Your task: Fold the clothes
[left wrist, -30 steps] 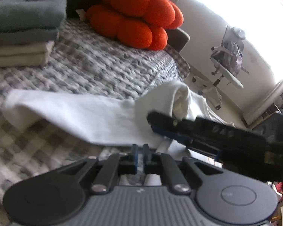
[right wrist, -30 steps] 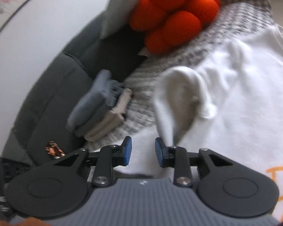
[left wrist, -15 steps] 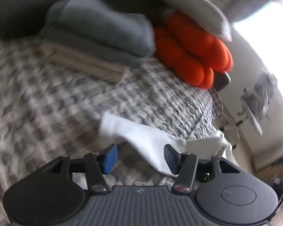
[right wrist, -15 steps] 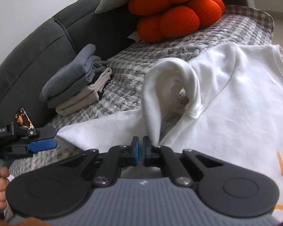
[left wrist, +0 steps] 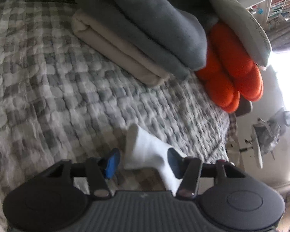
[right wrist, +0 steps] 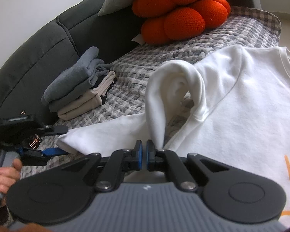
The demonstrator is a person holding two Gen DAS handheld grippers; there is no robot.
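Note:
A white sweatshirt [right wrist: 241,116] with orange print lies on a grey checked blanket [right wrist: 183,54]. Its sleeve [right wrist: 106,133] stretches left and rises in a looped fold [right wrist: 164,81] near the shoulder. My right gripper [right wrist: 144,154] is shut, and the foot of that fold runs down into its pads. In the left wrist view the sleeve's cuff [left wrist: 143,147] stands between the blue pads of my left gripper [left wrist: 143,161]. Its jaws are closing, with a gap still showing at the left pad. The right wrist view shows that left gripper [right wrist: 60,140] at the cuff, held by a hand [right wrist: 2,174].
A stack of folded grey and beige clothes [left wrist: 145,38] sits on the blanket against the dark sofa back [right wrist: 38,48]. An orange knotted cushion [right wrist: 183,15] and a grey pillow [left wrist: 241,19] lie beyond it. An office chair [left wrist: 264,135] stands past the blanket's edge.
My left gripper let go near the fold, slid left along the sleeve to the cuff, rolled and opened around it. My right gripper shut at the foot of the fold.

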